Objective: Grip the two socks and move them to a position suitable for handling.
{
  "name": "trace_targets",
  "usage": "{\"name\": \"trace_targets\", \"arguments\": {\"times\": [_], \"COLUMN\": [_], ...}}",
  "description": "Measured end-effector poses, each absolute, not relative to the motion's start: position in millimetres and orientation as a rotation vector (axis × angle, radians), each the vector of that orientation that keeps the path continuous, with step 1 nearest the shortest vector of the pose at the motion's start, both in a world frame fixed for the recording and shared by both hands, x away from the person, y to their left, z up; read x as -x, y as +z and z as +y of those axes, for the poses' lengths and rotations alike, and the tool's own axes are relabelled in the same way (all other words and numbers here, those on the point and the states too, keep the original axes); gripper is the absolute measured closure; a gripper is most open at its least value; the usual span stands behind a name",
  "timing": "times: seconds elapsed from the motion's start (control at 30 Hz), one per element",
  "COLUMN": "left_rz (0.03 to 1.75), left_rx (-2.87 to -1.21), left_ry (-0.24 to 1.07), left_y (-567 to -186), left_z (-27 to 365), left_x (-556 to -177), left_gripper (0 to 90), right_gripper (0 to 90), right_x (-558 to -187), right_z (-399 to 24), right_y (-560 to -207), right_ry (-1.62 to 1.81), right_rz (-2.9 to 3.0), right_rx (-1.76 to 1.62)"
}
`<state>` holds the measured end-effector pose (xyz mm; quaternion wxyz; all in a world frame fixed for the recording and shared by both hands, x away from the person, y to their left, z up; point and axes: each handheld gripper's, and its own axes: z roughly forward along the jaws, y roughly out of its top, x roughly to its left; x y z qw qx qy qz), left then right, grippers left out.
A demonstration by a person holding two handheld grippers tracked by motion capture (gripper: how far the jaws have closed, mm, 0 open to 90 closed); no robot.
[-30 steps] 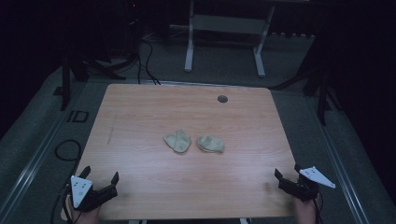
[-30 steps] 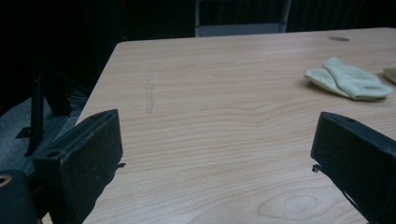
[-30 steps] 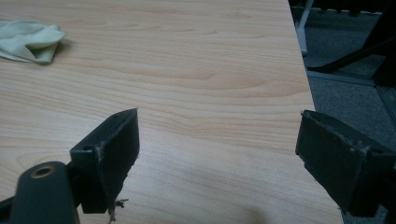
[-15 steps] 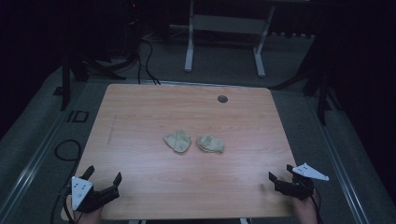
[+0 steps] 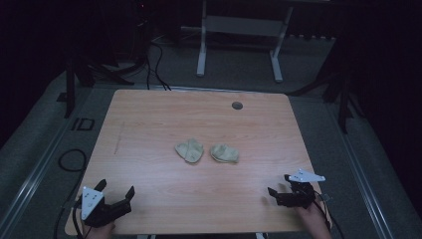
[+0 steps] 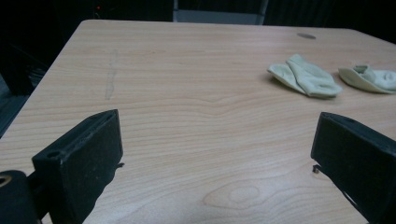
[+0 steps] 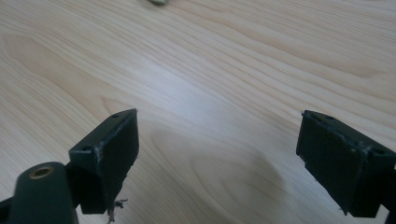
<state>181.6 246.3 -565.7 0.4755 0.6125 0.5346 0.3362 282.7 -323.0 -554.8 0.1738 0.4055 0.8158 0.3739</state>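
A: At the middle of the light wooden table (image 5: 149, 124), what lies there?

B: Two pale green crumpled fabric socks (image 5: 189, 150) (image 5: 224, 153), just beside each other, apart from both grippers.

A: Left gripper (image 5: 115, 196) status?

B: At the table's near left corner, jaws released wide, nothing between them.

A: Right gripper (image 5: 280, 186)?

B: At the table's near right corner, low over the wood, jaws spread, gripping nothing.

A: Other features?

B: A dark round grommet (image 5: 237, 105) near the table's far edge.

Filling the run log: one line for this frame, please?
left gripper: open, near-left table corner | right gripper: open, near-right edge | two socks: mid-table, side by side, untouched
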Motion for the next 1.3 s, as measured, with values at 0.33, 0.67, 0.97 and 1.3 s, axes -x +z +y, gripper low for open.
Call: {"name": "trace_targets", "arguments": {"times": [0.33,0.67,0.97,1.3], "left_rz": [1.287,1.252,1.242,1.223], "left_rx": [-1.555,-1.612,-1.641,-1.674], "left_ry": [0.772,0.718,0.705,0.711], "left_y": [-567,-568,-570,-571], "left_z": [237,235,233,231], "left_x": [-183,-184,-186,-186], "left_gripper": [2.3,2.3,2.4,2.3], "right_gripper": [13.1,23.1,30.5,37.6], "right_x": [-300,-329,-356,-383], "right_z": [-290,-243,-204,-172], "right_y": [-547,-545,-534,-521], "right_ry": [1.128,1.081,1.049,1.018], "right_rz": [2.379,2.476,2.498,2.498], "right_rx": [-1.170,-1.026,-0.953,-0.918]}}
